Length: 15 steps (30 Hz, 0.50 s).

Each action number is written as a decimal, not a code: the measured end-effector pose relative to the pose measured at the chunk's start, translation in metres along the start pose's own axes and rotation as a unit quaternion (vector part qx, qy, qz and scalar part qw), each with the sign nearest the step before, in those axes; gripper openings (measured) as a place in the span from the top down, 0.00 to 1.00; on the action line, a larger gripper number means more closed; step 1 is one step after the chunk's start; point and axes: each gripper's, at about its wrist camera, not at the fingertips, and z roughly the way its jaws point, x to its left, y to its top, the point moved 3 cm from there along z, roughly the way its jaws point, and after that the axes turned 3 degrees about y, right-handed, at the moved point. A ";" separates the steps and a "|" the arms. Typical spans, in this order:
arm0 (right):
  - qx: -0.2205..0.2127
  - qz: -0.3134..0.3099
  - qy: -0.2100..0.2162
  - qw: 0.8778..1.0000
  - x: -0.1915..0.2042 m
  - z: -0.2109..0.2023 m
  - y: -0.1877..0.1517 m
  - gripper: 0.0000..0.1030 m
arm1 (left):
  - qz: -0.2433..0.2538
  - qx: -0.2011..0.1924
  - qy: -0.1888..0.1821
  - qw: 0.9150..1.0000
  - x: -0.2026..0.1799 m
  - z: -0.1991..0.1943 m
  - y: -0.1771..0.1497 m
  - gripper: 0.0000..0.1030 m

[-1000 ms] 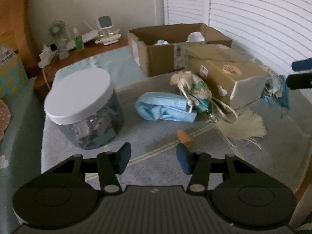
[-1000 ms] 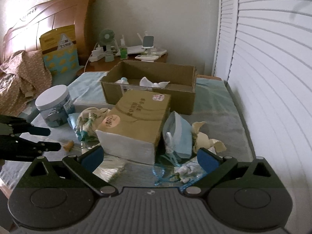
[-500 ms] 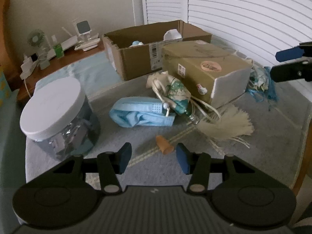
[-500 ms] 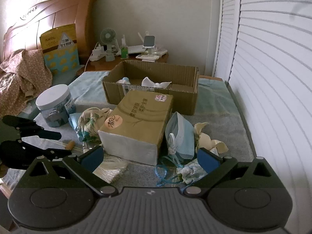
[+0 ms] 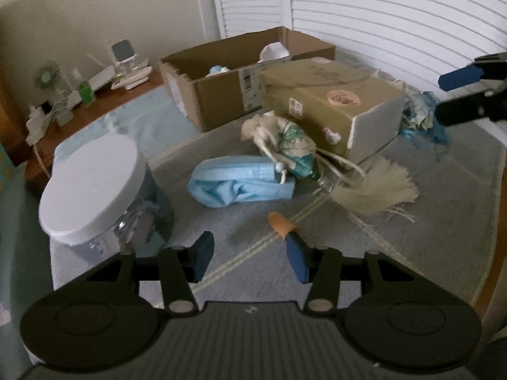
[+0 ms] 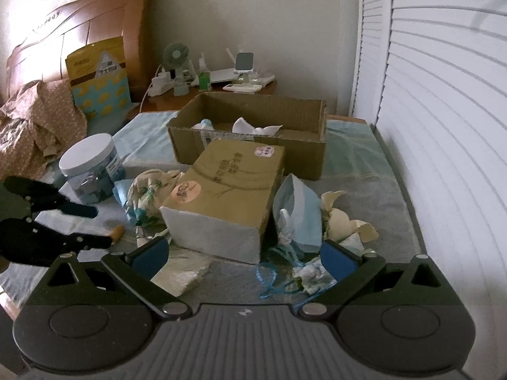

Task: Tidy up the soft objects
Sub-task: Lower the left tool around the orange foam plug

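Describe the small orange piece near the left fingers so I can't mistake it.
Start at the white-lidded jar, then look right past the crumpled blue mask. On the grey mat in front of it lies the orange piece: stubby, rounded, the only orange item there.

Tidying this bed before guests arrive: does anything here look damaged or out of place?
Yes. The open cardboard box has a ragged, torn front corner. Among the soft things, a small orange earplug lies loose by the left gripper, and a hard white-lidded jar stands beside the crumpled blue mask.
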 end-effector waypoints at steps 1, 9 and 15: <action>0.003 -0.003 0.001 1.000 0.001 0.001 -0.001 0.00 | 0.004 -0.002 -0.002 1.000 -0.001 0.001 0.002 0.51; 0.052 -0.021 0.000 0.998 -0.005 0.006 -0.029 0.00 | 0.015 -0.014 -0.023 1.000 -0.009 0.007 0.008 0.52; 0.101 -0.027 0.010 0.994 -0.004 0.012 -0.058 0.00 | 0.026 -0.018 -0.045 0.998 -0.011 0.010 0.012 0.61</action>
